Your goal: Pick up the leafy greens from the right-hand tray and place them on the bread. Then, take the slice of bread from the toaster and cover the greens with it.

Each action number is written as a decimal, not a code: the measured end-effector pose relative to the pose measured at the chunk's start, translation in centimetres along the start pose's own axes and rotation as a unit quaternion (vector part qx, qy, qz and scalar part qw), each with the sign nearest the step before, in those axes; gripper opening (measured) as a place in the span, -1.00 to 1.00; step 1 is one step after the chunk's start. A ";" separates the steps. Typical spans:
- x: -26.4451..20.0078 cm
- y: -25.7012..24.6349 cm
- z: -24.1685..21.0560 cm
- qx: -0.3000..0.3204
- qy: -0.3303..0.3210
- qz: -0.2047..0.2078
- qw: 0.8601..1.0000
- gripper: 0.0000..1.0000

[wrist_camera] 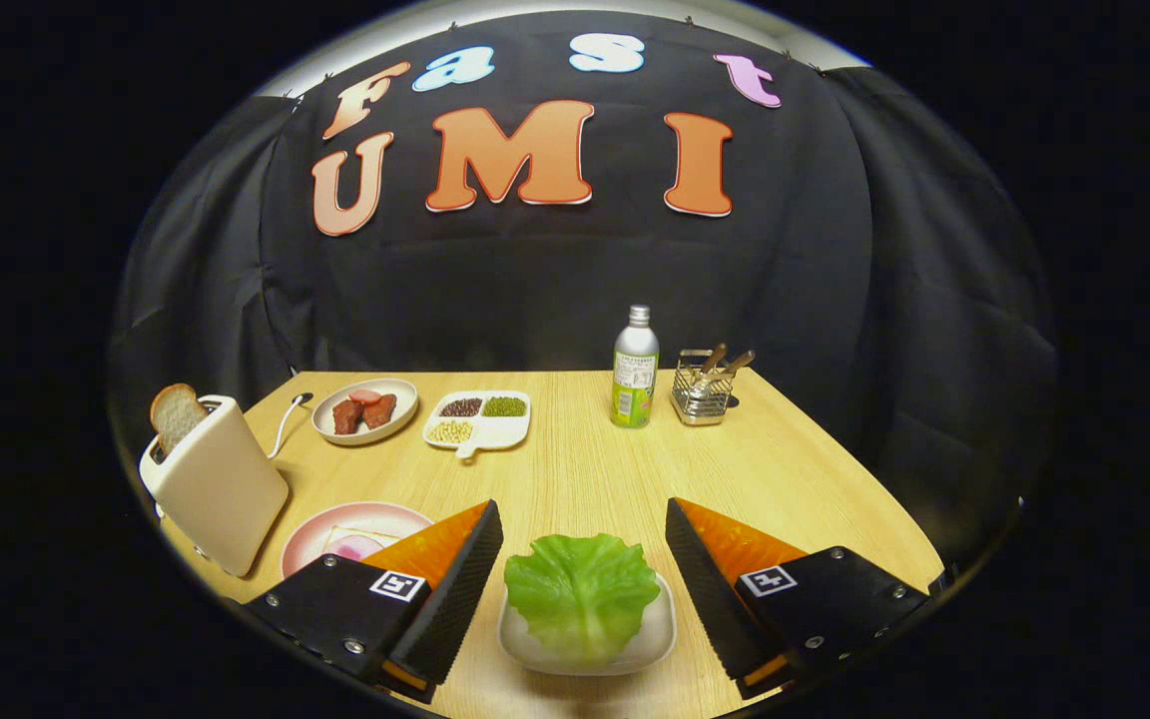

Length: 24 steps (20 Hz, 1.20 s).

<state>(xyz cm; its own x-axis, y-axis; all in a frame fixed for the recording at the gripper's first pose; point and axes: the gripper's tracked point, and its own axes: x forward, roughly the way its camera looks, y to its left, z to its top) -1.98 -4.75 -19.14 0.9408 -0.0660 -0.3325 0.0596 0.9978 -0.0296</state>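
A green lettuce leaf (582,591) lies on a small white tray (535,654) directly between my two fingers. My gripper (583,544) is open, with the left finger (455,574) and the right finger (710,579) on either side of the leaf, not touching it. To the left, partly behind the left finger, a pink plate (335,524) holds a slice of bread with something pink on it. Further left stands a cream toaster (218,481) with a slice of bread (176,414) sticking out of its slot.
At the back of the wooden table (795,479) are a plate of meat pieces (365,410), a divided white dish of beans (478,419), a green-labelled bottle (635,371) and a wire basket with utensils (703,391). A white cable (286,419) runs behind the toaster.
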 end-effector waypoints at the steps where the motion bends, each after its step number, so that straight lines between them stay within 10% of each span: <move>1: 0.3 -0.2 -0.6 -0.003 0.008 -0.001 1.000 0.97; 17: 3.6 1.2 -10.5 -0.027 0.144 0.020 0.989 0.97; 24: 4.1 1.3 -11.6 -0.022 0.170 0.019 0.985 0.53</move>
<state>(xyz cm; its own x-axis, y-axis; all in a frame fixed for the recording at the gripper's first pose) -1.94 -3.77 -31.44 0.7752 -0.0345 -0.6308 0.0043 0.9988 -0.0493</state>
